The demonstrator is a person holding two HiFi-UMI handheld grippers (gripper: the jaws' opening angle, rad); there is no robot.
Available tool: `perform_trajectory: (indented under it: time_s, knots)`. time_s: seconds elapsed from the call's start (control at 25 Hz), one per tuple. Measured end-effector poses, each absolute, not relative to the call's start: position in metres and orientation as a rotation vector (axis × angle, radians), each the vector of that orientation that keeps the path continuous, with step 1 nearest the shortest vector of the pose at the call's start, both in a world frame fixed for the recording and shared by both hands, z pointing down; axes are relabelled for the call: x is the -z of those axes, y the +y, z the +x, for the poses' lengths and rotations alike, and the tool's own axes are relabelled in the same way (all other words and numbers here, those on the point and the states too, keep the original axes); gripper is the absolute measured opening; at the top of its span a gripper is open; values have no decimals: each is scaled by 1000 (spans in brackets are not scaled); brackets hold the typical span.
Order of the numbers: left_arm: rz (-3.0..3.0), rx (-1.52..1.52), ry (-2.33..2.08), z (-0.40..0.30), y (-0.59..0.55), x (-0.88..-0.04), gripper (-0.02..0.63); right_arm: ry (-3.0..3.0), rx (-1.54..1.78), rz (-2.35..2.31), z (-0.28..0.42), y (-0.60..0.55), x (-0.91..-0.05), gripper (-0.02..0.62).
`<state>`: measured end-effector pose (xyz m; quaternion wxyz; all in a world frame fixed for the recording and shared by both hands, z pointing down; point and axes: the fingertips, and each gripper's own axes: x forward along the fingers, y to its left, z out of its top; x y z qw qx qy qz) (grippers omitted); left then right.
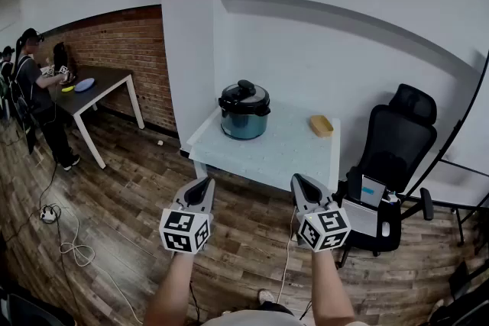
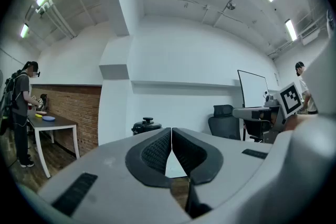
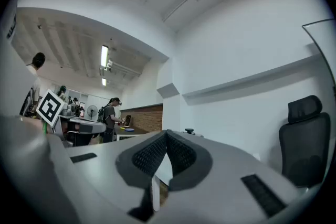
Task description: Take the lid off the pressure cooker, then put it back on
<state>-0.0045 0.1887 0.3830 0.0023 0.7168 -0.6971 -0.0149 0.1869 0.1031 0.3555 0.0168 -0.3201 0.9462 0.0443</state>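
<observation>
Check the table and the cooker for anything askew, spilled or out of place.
Nothing stands out. The pressure cooker stands upright on the table with its lid seated level. A tan block lies apart from it near the far right corner. No spill shows.

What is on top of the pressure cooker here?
Its dark lid sits in place on the pressure cooker. The lid covers the pot's inside, so any contents cannot be seen.
</observation>
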Motion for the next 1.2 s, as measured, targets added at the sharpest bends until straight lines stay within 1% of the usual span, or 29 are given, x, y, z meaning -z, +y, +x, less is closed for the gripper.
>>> perform_trajectory:
  time_s: [0.84, 0.88, 0.92, 0.96, 1.08, 1.16, 1.2]
  knots:
    - [2258, 36, -2166, 1, 177, -389, 15, 2944, -159, -988, 185, 97, -358, 3]
    - [2258, 36, -2166, 1, 176, -388, 15, 2945, -160, -981, 184, 97, -358, 18]
    - [2258, 36, -2167, 1, 176, -388, 14, 2949, -159, -974, 183, 97, -358, 74]
    - [2258, 34, -2168, 1, 175, -388, 15, 2955, -158, -970, 182, 97, -358, 143]
    - [2259, 26, -2171, 1, 174, -389, 14, 2965, -164, -983, 180, 94, -360, 305]
    - [2261, 18, -2174, 0, 174, -390, 14, 2963, -181, -999, 179, 93, -360, 374]
    - [2261, 14, -2175, 0, 173, -390, 15, 2962, -188, -1005, 178, 92, -360, 394]
